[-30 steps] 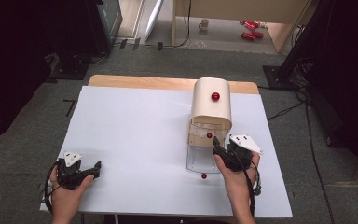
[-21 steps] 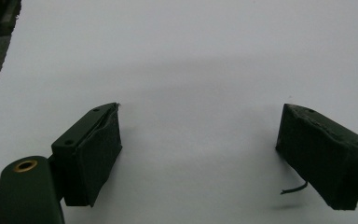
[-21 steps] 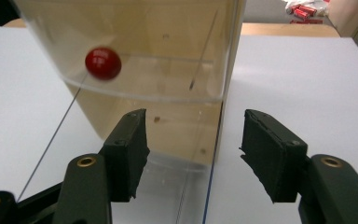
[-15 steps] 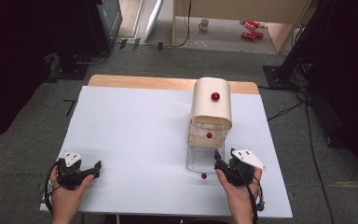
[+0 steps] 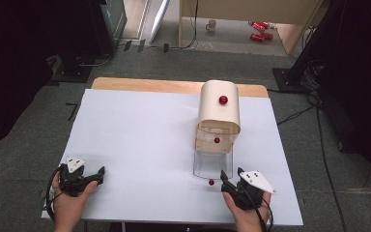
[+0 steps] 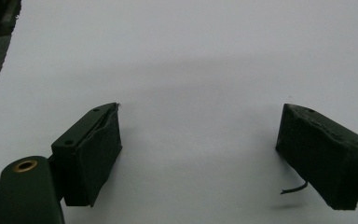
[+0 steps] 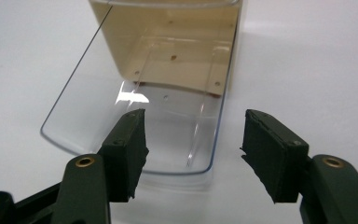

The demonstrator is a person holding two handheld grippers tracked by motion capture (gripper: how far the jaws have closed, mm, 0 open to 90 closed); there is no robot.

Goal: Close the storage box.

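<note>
Resting at the near left corner of the white table (image 5: 140, 140), the left gripper (image 5: 92, 177) holds its jaws wide with nothing between them. Well off to its right, the right gripper (image 5: 225, 180) hangs with jaws parted and gripping nothing, just in front of the clear flap (image 5: 211, 165) that lies flat before the cream box (image 5: 218, 115). A small red knob (image 5: 211, 182) sits just left of its tips. The right gripper view shows the box's bare inside (image 7: 177, 51) through the flap (image 7: 135, 121); the high view adds red knobs on top (image 5: 223, 100). No writing is readable.
</note>
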